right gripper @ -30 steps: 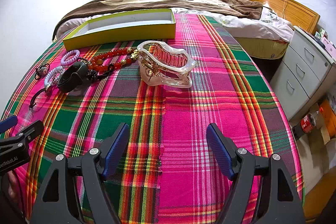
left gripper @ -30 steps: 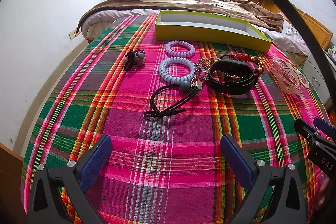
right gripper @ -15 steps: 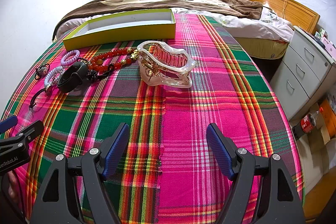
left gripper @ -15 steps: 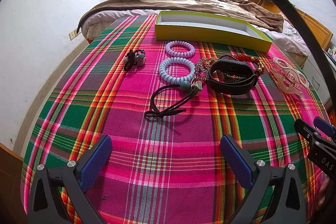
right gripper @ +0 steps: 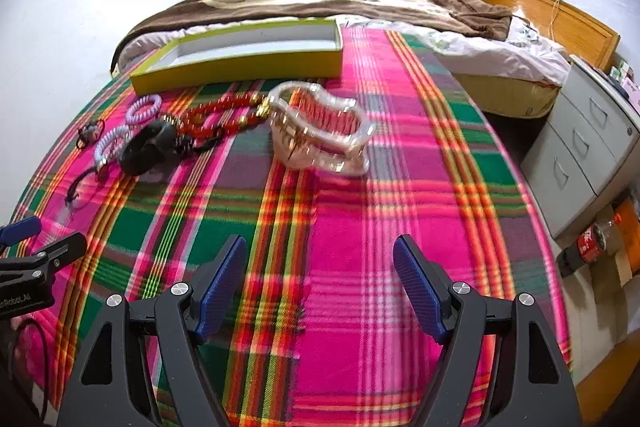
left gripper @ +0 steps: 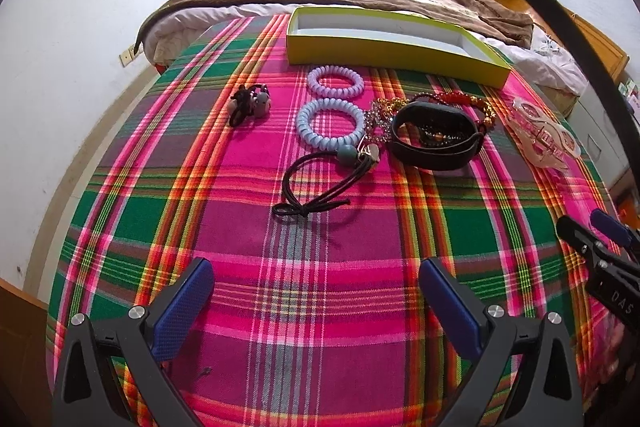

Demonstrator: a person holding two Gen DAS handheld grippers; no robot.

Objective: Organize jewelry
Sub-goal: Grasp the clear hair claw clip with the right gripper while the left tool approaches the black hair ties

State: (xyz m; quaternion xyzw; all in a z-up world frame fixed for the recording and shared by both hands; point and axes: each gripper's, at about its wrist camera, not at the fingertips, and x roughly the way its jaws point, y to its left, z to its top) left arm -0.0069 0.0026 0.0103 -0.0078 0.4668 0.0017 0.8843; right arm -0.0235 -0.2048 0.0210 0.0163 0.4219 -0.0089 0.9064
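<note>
Left wrist view: the left tool (left gripper: pixel 316 295) hangs over the plaid cloth (left gripper: pixel 320 327), jaws spread wide, nothing between them. Ahead lie 2 lilac coil hair ties (left gripper: pixel 330 123), a black cord tie (left gripper: pixel 316 187), a black band (left gripper: pixel 436 143) over red beads (left gripper: pixel 460 99), and a small charm tie (left gripper: pixel 250 103) off to the left. The yellow box (left gripper: pixel 396 55) sits open behind them.

Right wrist view: the right tool (right gripper: pixel 320 287) is also spread and holding nothing, pointing at the clear claw clip (right gripper: pixel 320 127), which sits well ahead on the cloth. This view's a bit blurry.
</note>
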